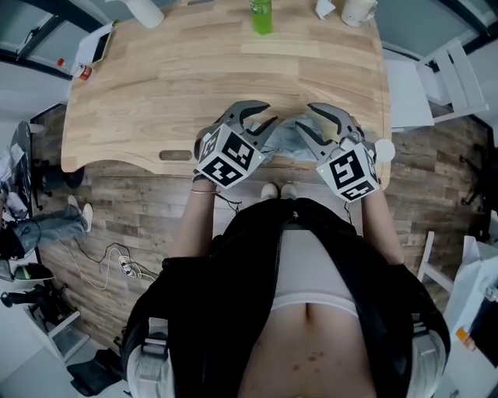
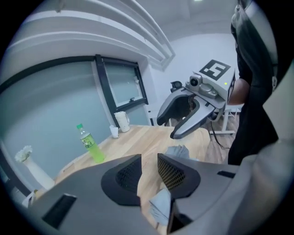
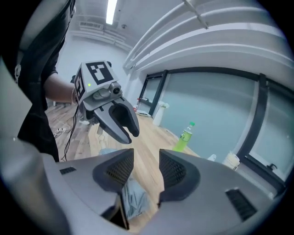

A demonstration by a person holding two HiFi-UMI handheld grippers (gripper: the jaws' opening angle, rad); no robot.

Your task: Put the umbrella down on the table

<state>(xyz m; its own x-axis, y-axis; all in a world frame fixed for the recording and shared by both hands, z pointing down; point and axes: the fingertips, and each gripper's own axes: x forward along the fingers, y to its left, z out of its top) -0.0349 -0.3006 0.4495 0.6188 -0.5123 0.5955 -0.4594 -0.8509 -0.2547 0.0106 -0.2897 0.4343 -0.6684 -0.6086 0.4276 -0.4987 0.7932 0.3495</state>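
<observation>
The folded grey umbrella (image 1: pixel 289 134) lies on the wooden table (image 1: pixel 156 85) close to its front edge. It shows below the jaws in the left gripper view (image 2: pixel 178 151) and in the right gripper view (image 3: pixel 133 197). My left gripper (image 1: pixel 261 120) hovers above the umbrella's left end, and my right gripper (image 1: pixel 310 120) hovers above its right end. Both are tilted down toward the table. The left gripper (image 2: pixel 149 167) has a narrow gap between its pads with only bare table showing through. The right gripper (image 3: pixel 146 163) stands a little wider, also with nothing between its pads. Neither touches the umbrella.
A green bottle (image 1: pixel 261 15) stands at the table's far edge, with a white jug (image 1: pixel 358 9) to its right and a white vase (image 1: pixel 144 12) to its left. A white chair (image 1: pixel 455 78) stands off the right side. The person stands against the front edge.
</observation>
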